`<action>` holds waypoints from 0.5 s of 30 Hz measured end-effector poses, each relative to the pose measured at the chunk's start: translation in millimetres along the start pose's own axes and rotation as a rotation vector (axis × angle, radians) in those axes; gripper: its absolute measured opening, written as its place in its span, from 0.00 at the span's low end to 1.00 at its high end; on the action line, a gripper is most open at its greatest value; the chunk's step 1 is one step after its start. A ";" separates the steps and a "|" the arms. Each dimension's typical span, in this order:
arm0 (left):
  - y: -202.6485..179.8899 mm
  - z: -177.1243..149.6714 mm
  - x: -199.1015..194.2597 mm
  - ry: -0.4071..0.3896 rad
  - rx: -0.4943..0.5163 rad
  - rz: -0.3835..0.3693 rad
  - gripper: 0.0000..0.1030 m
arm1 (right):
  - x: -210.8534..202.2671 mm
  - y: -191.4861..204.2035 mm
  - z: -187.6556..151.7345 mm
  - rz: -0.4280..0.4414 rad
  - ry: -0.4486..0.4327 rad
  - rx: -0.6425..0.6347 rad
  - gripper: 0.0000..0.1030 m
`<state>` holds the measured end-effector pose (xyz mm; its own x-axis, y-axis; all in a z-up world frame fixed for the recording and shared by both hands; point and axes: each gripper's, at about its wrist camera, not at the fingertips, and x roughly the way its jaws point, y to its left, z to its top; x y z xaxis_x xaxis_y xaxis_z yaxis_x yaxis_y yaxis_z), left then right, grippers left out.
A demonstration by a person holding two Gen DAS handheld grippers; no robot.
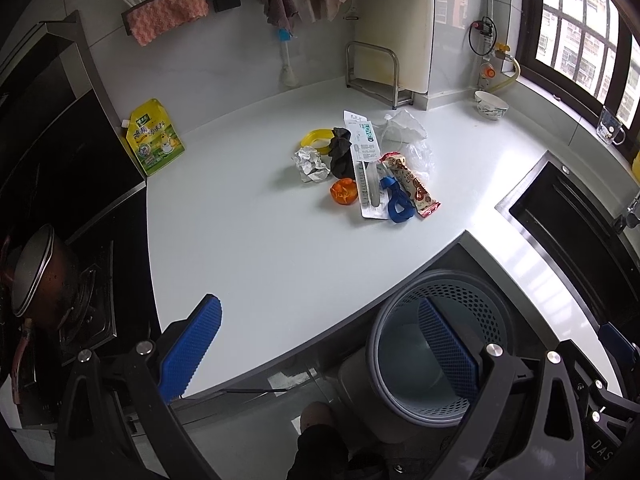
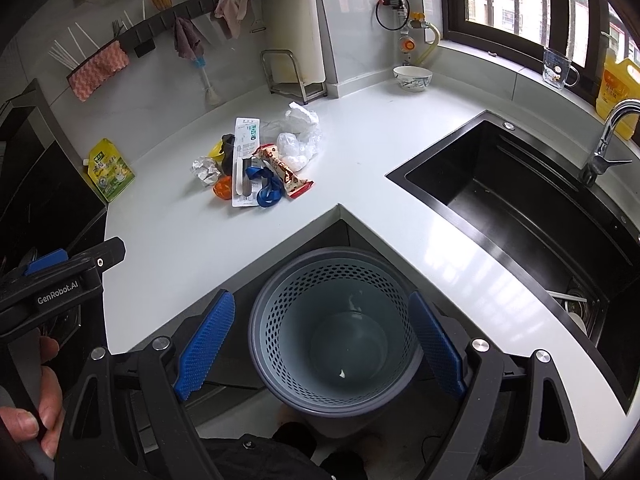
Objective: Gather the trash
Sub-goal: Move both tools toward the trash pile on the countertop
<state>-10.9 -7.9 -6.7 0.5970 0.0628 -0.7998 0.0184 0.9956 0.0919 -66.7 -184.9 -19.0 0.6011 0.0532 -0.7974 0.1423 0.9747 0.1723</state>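
Note:
A pile of trash lies mid-counter: crumpled foil (image 1: 311, 165) (image 2: 205, 171), an orange wrapper (image 1: 343, 192) (image 2: 222, 189), a toothbrush blister pack (image 1: 366, 160) (image 2: 245, 160), a blue strap (image 1: 397, 202) (image 2: 265, 192), a snack wrapper (image 1: 416, 186) (image 2: 285, 171), a black rag (image 1: 341, 152), a yellow ring (image 1: 316, 138) and clear plastic bags (image 1: 404, 130) (image 2: 300, 136). A grey perforated bin (image 1: 430, 344) (image 2: 334, 332) stands on the floor in the counter's inner corner. My left gripper (image 1: 320, 356) is open near the counter's front edge. My right gripper (image 2: 320, 346) is open above the bin, empty.
A black sink (image 2: 520, 208) (image 1: 576, 216) with a tap (image 2: 604, 140) is at the right. A stove with a pot (image 1: 36, 272) is at the left. A yellow pouch (image 1: 154, 138) (image 2: 108, 170), a bowl (image 1: 491, 105) (image 2: 412, 76) and a metal rack (image 1: 376, 76) stand by the back wall.

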 end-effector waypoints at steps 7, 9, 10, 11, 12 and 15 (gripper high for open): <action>-0.2 -12.7 9.7 0.017 -0.050 0.058 0.94 | 19.5 -18.7 -1.3 0.061 0.018 -0.049 0.82; 6.6 -13.1 14.1 0.028 -0.076 0.071 0.94 | 27.9 -20.6 3.3 0.085 0.030 -0.047 0.82; 10.5 -12.7 16.5 0.029 -0.088 0.077 0.94 | 31.1 -19.8 5.3 0.096 0.028 -0.048 0.82; 14.6 -11.3 19.2 0.031 -0.100 0.082 0.94 | 35.5 -18.5 8.6 0.103 0.025 -0.053 0.82; 19.2 -9.1 22.6 0.033 -0.113 0.087 0.94 | 39.3 -16.4 12.8 0.107 0.023 -0.060 0.82; 31.9 1.3 37.1 0.036 -0.135 0.086 0.94 | 51.6 -10.4 25.7 0.108 0.004 -0.071 0.82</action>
<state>12.9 26.1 -32.7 0.5626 0.1480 -0.8134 -0.1406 0.9866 0.0823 -17.0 -197.8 -47.1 0.6071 0.1596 -0.7784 0.0209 0.9761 0.2164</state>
